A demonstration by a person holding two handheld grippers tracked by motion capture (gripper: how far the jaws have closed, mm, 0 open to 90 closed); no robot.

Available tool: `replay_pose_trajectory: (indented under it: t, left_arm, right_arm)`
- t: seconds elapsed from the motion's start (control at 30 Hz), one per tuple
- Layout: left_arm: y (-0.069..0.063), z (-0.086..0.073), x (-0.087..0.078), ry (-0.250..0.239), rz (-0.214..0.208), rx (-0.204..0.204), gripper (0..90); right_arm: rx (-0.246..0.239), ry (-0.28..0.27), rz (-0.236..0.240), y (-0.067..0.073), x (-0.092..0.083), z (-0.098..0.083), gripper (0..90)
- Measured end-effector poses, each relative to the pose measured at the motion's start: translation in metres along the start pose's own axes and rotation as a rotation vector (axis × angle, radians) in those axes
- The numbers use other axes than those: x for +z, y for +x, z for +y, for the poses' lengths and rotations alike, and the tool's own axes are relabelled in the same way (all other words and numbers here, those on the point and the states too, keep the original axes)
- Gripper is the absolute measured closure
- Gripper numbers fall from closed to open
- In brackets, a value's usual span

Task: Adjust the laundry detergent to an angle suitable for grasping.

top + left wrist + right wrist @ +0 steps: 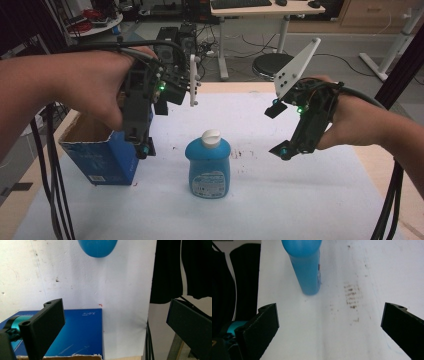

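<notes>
While bottle (208,163) stands upright — blue box (100,157) beside, both jaws wide.

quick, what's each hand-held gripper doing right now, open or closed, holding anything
Left hand-held gripper: open, holding nothing, above the blue box.
Right hand-held gripper: open, holding nothing, facing the blue bottle.

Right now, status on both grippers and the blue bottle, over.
Left gripper open above the blue box. Right gripper open, off the table. Blue bottle upright between them, untouched. Path to it unobstructed.
</notes>
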State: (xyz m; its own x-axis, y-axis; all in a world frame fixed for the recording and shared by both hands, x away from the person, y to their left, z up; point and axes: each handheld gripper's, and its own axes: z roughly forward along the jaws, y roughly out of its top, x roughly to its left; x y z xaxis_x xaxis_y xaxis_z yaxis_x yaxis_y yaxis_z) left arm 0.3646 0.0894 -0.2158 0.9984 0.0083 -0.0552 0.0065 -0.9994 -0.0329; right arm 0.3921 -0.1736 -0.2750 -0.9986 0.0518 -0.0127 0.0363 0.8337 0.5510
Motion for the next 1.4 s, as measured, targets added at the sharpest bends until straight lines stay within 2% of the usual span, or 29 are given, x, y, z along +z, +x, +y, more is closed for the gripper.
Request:
replay_pose_trajectory:
  t: [0.13, 0.17, 0.5, 0.6, 0.73, 0.8, 1.13, 1.17, 1.3, 1.33, 1.4]
  left_arm:
    - [0.006, 0.001, -0.001, -0.005, 0.002, -0.008, 1.7]
    - [0.011, 0.000, -0.002, -0.013, 0.003, -0.015, 1.7]
    - [0.030, -0.001, -0.001, -0.025, -0.004, -0.036, 1.7]
    - [0.037, 0.000, 0.001, -0.028, -0.004, -0.040, 1.7]
    - [0.041, -0.001, 0.003, -0.034, -0.002, -0.045, 1.7]
    - [0.044, -0.004, 0.004, -0.032, 0.001, -0.056, 1.7]
    - [0.043, -0.012, 0.002, -0.037, 0.008, -0.057, 1.7]
    - [0.043, -0.013, 0.002, -0.040, 0.011, -0.059, 1.7]
    - [0.045, -0.015, 0.002, -0.043, 0.011, -0.064, 1.7]
    - [0.045, -0.015, 0.002, -0.042, 0.011, -0.065, 1.7]
    - [0.045, -0.016, 0.003, -0.040, 0.012, -0.068, 1.7]
  right_arm:
    - [0.020, 0.072, -0.021, -0.007, -0.007, -0.006, 0.5]
    - [0.027, 0.092, -0.022, -0.008, -0.009, -0.008, 0.5]
    - [0.042, 0.147, -0.029, -0.010, -0.017, -0.016, 0.5]
    - [0.040, 0.180, -0.024, -0.011, -0.016, -0.017, 0.5]
    - [0.035, 0.186, -0.022, -0.012, -0.016, -0.017, 0.5]
    - [0.042, 0.220, -0.020, -0.012, -0.018, -0.016, 0.5]
    - [0.057, 0.293, -0.018, -0.017, -0.022, -0.013, 0.6]
    - [0.061, 0.320, -0.013, -0.018, -0.020, -0.012, 0.6]
    - [0.050, 0.345, -0.008, -0.019, -0.015, -0.011, 0.6]
    - [0.051, 0.396, -0.008, -0.020, -0.007, -0.012, 0.6]
    - [0.045, 0.413, -0.006, -0.020, -0.003, -0.013, 0.6]
